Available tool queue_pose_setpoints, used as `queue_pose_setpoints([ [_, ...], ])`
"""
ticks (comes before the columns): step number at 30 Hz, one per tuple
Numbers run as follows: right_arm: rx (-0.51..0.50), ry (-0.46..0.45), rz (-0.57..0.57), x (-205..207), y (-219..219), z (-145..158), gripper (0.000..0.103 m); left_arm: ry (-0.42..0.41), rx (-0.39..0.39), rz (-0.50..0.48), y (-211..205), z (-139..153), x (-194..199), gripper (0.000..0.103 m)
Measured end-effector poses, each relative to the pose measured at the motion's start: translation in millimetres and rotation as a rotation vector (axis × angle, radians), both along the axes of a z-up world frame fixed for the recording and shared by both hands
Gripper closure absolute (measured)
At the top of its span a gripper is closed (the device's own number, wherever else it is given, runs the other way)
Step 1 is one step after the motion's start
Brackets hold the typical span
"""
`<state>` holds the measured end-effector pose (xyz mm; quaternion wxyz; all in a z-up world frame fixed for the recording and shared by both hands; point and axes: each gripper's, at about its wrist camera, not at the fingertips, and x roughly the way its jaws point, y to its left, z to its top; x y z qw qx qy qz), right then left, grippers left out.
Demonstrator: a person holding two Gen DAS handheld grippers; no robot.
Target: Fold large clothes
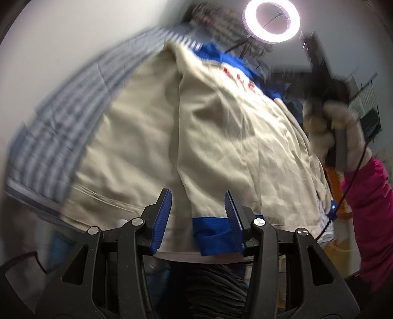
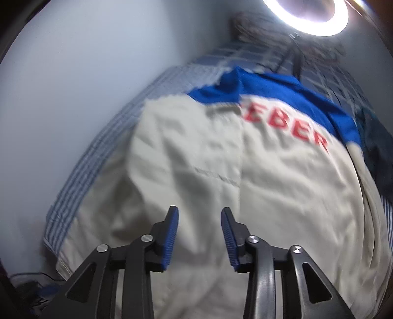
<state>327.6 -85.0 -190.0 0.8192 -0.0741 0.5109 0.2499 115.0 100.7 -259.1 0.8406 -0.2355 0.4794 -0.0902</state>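
Left wrist view: jacket (image 1: pixel 208 137), cream with blue trim and red letters, lies spread on a striped bed (image 1: pixel 59 117) ahead of the left claw (image 1: pixel 198 205). That claw is spread wide, its fingers either side of the blue hem (image 1: pixel 213 233); whether they touch it I cannot tell. Right claw (image 2: pixel 199 222) hangs released over the jacket's cream back, gripping nothing. A ring light (image 1: pixel 271 20) glows above against a pale wall (image 1: pixel 73 32). At right, a hand (image 1: pixel 336 132) in a pink sleeve (image 1: pixel 368 211) holds a dark handle.
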Motion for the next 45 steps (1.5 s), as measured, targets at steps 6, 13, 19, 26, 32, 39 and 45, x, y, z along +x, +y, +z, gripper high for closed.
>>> queue_pose_setpoints([
  [6, 0.015, -0.057, 0.084, 31.3, 80.5, 4.7, 0.057, 0.104, -0.074, 0.016, -6.5, -37.2, 10.1, 0.057],
  [13, -0.049, -0.073, 0.094, 84.9, 160.4, -11.6, 0.056, 0.107, -0.105, 0.005, -12.3, -49.2, 14.4, 0.098],
  [19, -0.172, -0.094, 0.129, 116.1, 216.7, -37.1, 0.056, 0.043, -0.083, 0.039, 2.1, -29.2, 6.8, 0.099],
  [26, -0.310, -0.089, 0.121, 136.8, 245.6, -70.6, 0.099, 0.010, -0.040, 0.062, 20.4, -12.1, -7.2, 0.100],
  [32, -0.185, -0.061, 0.061, 154.6, 247.0, -46.7, 0.100, -0.009, 0.065, 0.167, 49.9, -1.2, -16.8, 0.100],
  [39, -0.092, -0.015, 0.073, 154.4, 268.5, -72.7, 0.077, 0.120, 0.147, 0.220, 66.1, -35.3, -5.7, 0.099],
  [45, 0.074, -0.082, 0.100, 135.5, 220.0, -33.5, 0.064, 0.099, 0.127, 0.243, 69.6, -23.1, -10.6, 0.098],
])
